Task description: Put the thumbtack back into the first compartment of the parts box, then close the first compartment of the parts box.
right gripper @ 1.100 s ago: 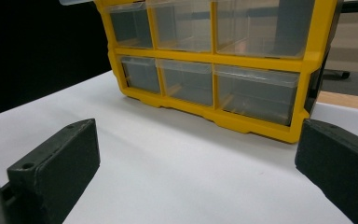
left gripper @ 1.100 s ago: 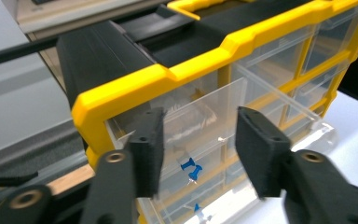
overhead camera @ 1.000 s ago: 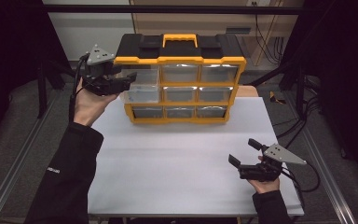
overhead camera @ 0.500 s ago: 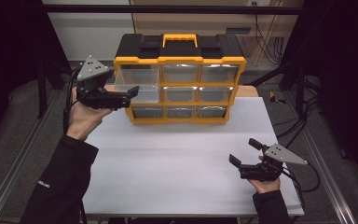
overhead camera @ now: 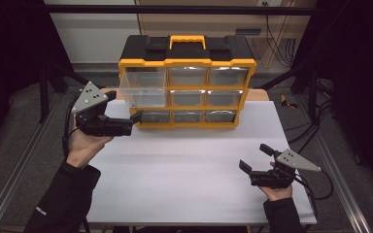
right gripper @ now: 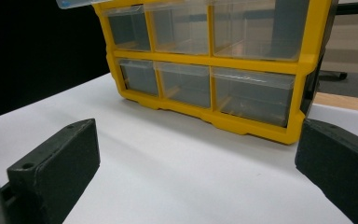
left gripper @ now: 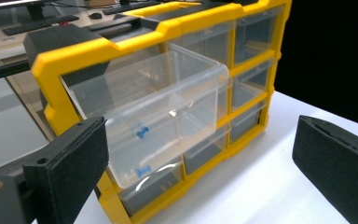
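Observation:
A yellow and black organizer (overhead camera: 187, 63) with clear drawers stands at the back of the white table (overhead camera: 194, 194). Its top-left drawer (overhead camera: 142, 90) is pulled out toward me. In the left gripper view that drawer (left gripper: 163, 116) holds small blue pieces (left gripper: 142, 133). My left gripper (overhead camera: 125, 106) hovers open just in front of and below the drawer, apart from it, with nothing between its jaws (left gripper: 200, 163). At the table's front right, my right gripper (overhead camera: 254, 156) is open and empty and faces the organizer (right gripper: 214, 60) from a distance.
The other drawers are pushed in. A black and yellow handle (overhead camera: 187, 41) tops the organizer. Dark metal frame rails (overhead camera: 9, 184) run along both sides of the table. Cables (overhead camera: 315, 131) lie on the floor at the right.
My left gripper has drawn back from the organizer's top-left corner, down and toward me. The top-left drawer now sticks out. The right gripper has not moved.

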The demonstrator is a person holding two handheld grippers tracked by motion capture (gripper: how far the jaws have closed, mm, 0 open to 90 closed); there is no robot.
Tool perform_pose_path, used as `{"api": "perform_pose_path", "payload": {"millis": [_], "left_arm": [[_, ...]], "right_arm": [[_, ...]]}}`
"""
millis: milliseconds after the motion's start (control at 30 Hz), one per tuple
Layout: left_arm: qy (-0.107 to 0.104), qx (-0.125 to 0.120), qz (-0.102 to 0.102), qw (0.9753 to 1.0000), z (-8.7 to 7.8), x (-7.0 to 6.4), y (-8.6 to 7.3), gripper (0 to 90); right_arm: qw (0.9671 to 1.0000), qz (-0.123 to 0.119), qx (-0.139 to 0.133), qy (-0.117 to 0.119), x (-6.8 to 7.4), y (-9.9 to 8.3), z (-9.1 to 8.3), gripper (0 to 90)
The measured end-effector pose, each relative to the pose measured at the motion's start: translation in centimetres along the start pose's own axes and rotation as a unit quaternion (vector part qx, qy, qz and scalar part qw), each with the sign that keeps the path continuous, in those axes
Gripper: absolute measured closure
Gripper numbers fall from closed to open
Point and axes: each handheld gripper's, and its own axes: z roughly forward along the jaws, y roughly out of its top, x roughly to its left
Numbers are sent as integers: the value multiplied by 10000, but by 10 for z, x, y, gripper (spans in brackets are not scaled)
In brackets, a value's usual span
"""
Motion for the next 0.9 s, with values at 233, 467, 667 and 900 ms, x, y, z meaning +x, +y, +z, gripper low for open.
{"api": "perform_pose_path", "payload": {"millis": [233,467,667,900], "left_arm": [[-23,-20,-77,10000,0,-2,-14,36],[-64,-13,-125,9999,4,-3,-26,41],[-65,22,-98,9999,7,-5,-30,55],[-32,14,-133,9999,8,-6,-31,125]], "right_arm": [[10000,-21,2,-2,0,0,0,4],[10000,-30,18,7,0,0,0,4],[10000,-11,25,-22,1,0,0,4],[10000,14,28,9,1,0,0,4]]}}
